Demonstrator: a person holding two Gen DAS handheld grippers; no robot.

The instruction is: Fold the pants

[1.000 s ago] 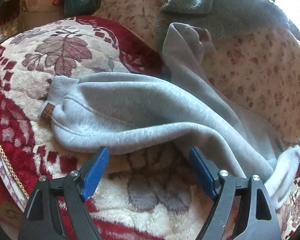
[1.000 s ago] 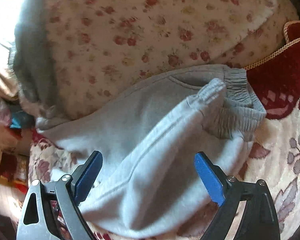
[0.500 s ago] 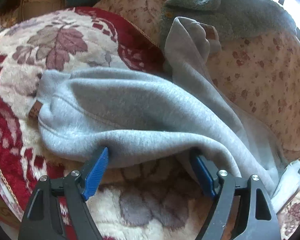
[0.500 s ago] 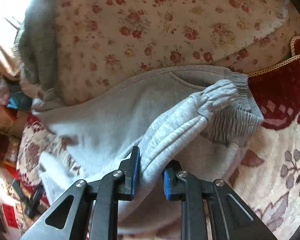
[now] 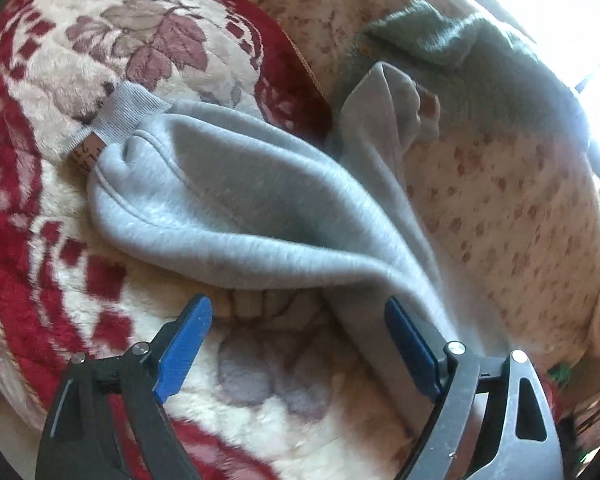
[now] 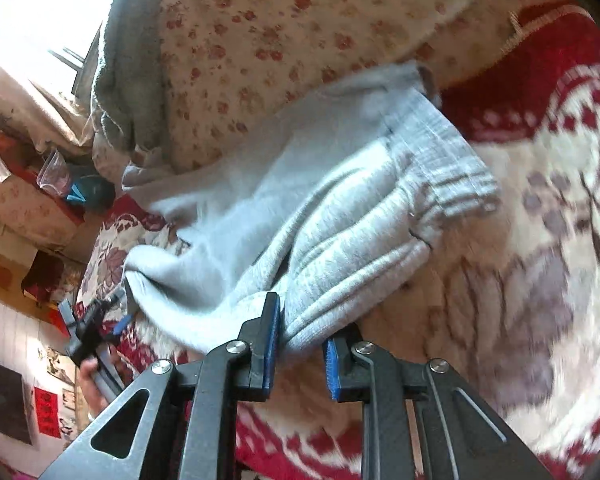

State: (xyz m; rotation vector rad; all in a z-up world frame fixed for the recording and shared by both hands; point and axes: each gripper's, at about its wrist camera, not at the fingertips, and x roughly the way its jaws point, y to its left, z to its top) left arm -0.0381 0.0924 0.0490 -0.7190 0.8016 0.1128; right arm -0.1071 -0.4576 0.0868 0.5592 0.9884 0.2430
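Light grey sweatpants [image 5: 236, 200] lie bunched on a red and cream floral blanket [image 5: 60, 184]. A ribbed cuff [image 5: 124, 116] points to the far left, and one leg runs up onto the flowered cushion. My left gripper [image 5: 296, 344] is open, its right finger tucked under the cloth edge, its left finger beside it. In the right wrist view my right gripper [image 6: 300, 344] is shut on the waistband end of the pants [image 6: 340, 224] and lifts it. The left gripper also shows in the right wrist view [image 6: 100, 320], far left.
A cream cushion with red flowers [image 5: 500, 208] lies behind the pants with a grey-green towel [image 5: 480, 52] on it. In the right wrist view, a bright window [image 6: 40, 12] is at top left and shelves with clutter [image 6: 60, 184] are at left.
My right gripper shut on the waistband edge and pulled it up and over. My left gripper moved in until its right finger slid under the cloth; its jaws stayed open.
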